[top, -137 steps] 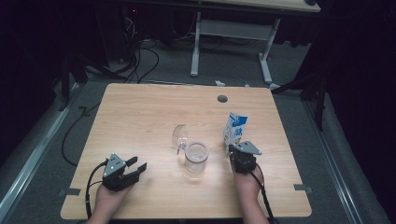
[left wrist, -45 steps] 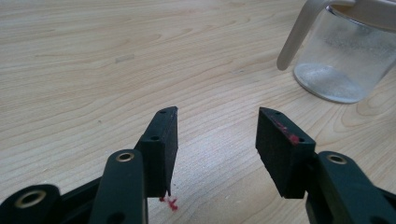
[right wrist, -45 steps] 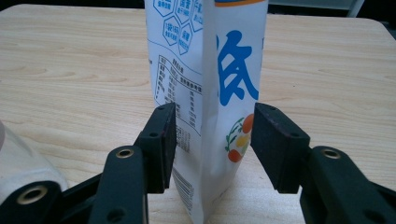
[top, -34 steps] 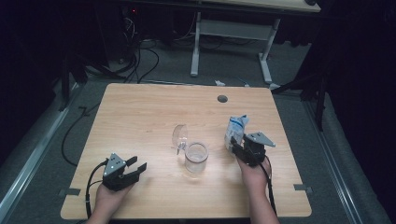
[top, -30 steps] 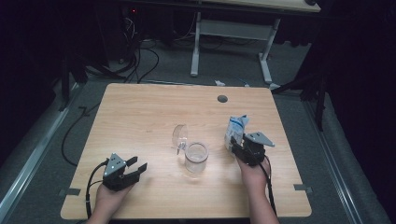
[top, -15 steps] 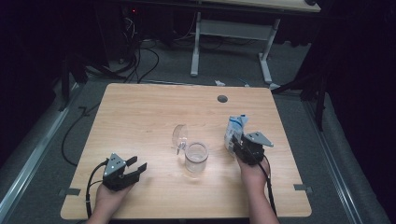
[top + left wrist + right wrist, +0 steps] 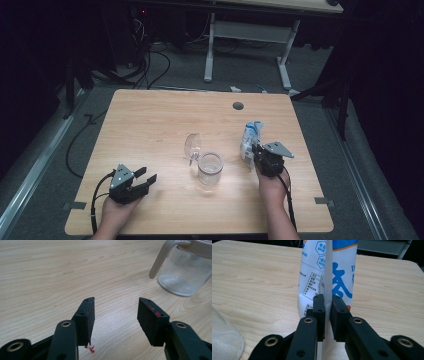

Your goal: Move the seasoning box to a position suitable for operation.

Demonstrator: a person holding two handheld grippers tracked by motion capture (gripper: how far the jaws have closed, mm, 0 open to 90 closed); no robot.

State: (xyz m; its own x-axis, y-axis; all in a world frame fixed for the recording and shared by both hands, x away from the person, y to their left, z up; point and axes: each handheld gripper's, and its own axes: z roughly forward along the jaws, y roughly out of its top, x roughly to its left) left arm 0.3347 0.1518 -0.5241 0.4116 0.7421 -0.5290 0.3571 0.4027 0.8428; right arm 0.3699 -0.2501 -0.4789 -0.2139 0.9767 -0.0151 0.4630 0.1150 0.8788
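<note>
Right gripper [image 7: 327,315]: jaws just closing, now pinched on back seam fin of pouch [image 7: 329,270]; thin flap likely the easiest hold on a soft bag.
Pouch: upright on table [image 7: 150,115], right of centre, just in front of right hand; standing keeps top up, prob. for opening or pouring.
Jar [image 7: 210,169]: mid-table, glass, lid [image 7: 192,146] flipped open; mouth free, prob. to take contents.
Left gripper [image 7: 115,315]: spread, nothing between pads, parked near front edge; jar ahead to its right, apart; looks like waiting, maybe to steady jar.
</note>
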